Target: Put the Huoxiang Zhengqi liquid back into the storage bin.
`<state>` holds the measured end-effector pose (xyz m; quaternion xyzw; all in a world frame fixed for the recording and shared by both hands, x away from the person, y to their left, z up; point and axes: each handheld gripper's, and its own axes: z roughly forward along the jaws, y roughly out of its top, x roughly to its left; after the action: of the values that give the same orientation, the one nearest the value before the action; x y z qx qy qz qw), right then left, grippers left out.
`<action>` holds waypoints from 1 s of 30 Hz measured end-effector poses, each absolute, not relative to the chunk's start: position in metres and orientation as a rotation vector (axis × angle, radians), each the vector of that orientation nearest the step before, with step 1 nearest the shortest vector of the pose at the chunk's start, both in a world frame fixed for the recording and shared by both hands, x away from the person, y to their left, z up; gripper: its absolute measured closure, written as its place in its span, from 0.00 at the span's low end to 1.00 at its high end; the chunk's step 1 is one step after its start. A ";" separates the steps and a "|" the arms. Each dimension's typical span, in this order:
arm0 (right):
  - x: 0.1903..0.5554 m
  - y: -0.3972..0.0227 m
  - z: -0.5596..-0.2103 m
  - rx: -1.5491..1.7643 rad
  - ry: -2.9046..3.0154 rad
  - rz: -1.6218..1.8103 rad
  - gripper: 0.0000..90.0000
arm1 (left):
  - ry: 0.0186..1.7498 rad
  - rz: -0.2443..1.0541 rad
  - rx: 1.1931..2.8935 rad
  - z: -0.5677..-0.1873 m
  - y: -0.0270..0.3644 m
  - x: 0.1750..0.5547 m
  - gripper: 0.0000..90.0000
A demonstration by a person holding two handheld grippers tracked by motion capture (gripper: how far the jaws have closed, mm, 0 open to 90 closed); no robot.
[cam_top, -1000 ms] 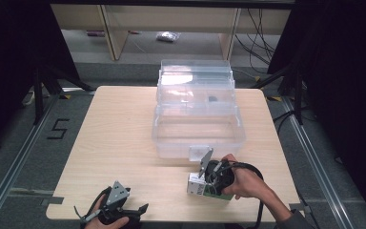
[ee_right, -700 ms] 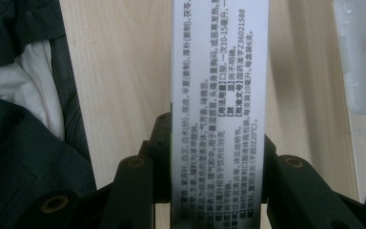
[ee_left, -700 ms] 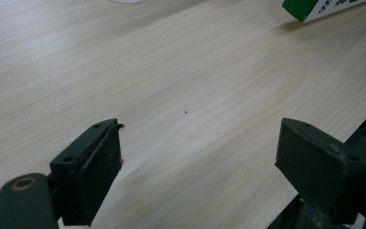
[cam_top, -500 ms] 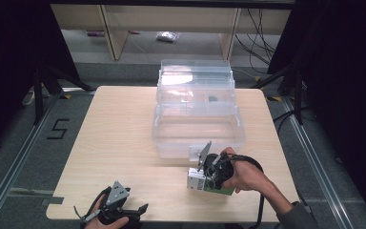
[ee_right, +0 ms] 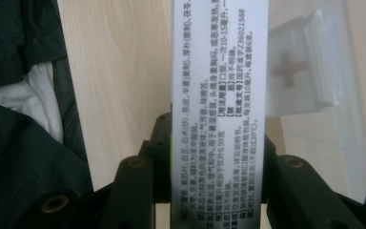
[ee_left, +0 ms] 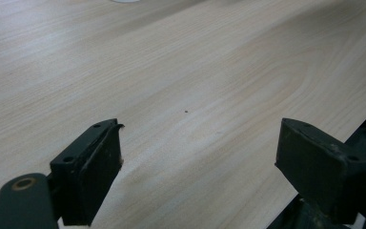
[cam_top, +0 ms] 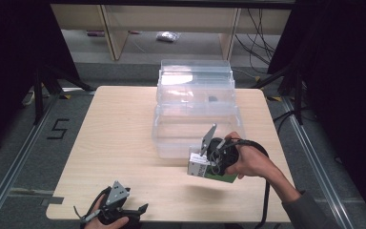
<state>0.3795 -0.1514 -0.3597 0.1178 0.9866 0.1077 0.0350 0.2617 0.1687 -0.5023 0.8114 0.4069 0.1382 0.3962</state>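
A white box [ee_right: 219,109] printed with small black text is clamped between the black jaws of the right gripper [ee_right: 217,191], above the wooden surface [ee_right: 119,71], beside a clear plastic latch [ee_right: 302,76].

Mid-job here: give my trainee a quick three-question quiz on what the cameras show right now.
1. True or false: the right gripper is shut on the printed box.
2. How do the left gripper's jaws stand? A) wide apart over bare table B) clamped on a lid C) around a cable
3. Which thing stands just beyond the box: the clear plastic bin or a metal pan?

Key:
1. True; the right gripper view shows its jaws pressing both sides of the box.
2. A
3. The clear plastic bin
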 end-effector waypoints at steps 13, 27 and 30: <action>0.397 -0.156 -0.331 0.397 3.002 0.401 0.72 | 1.035 0.350 2.055 -0.503 0.169 0.262 0.17; 0.419 -0.157 -0.310 0.373 3.009 0.430 0.72 | 1.035 0.356 2.053 -0.502 0.168 0.262 0.17; 0.424 -0.158 -0.306 0.380 3.006 0.416 0.72 | 1.037 0.352 2.055 -0.503 0.168 0.262 0.17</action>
<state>0.4243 -0.1585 -0.3058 0.1242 0.9820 0.1360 0.0416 0.2619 0.1684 -0.5027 0.8106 0.4091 0.1390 0.3953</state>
